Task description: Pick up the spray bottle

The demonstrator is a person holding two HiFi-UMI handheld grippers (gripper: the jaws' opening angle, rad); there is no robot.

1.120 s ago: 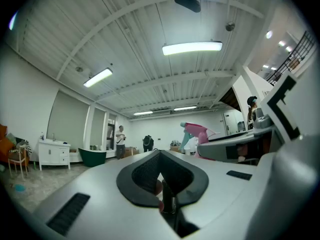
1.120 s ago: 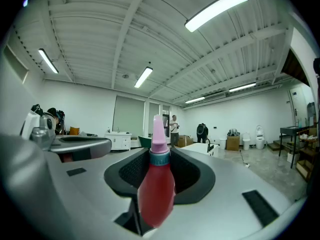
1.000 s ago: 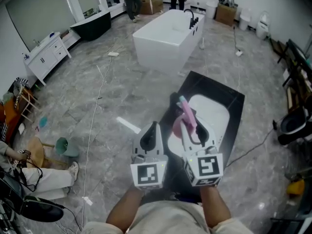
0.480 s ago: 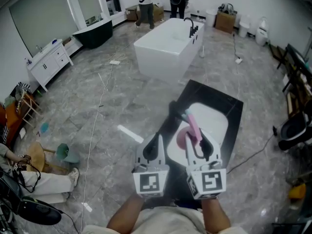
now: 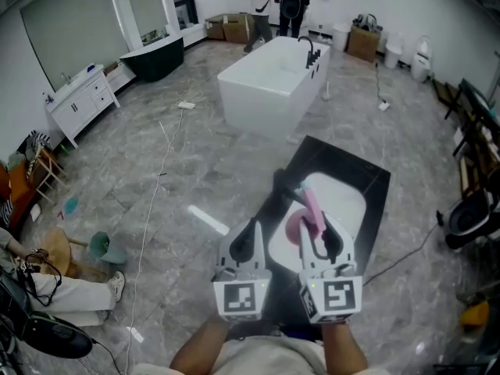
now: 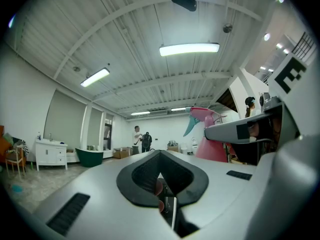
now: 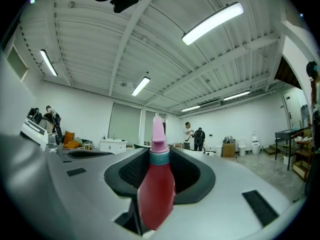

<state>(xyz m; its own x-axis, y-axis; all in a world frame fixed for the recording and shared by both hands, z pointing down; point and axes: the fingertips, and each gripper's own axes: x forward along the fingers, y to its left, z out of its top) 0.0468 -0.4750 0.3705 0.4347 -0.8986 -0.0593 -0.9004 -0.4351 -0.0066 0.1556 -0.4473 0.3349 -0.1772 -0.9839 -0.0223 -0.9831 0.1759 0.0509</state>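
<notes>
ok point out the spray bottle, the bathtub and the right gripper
spray bottle (image 7: pixel 156 194), right gripper view, on its red body
bathtub (image 5: pixel 254 104), head view, on its white side wall
right gripper (image 5: pixel 316 231), head view, midway between its fingertips

The bottle (image 7: pixel 156 194) is shown red with teal collar and pink head, the left gripper (image 5: pixel 250 226) and right gripper (image 5: pixel 316 233) grey with black pads (image 7: pixel 200 181) and black-and-white markers (image 5: pixel 240 300), the tub (image 5: pixel 266 92) white, the floor (image 5: pixel 156 178) grey-marbled.
</notes>
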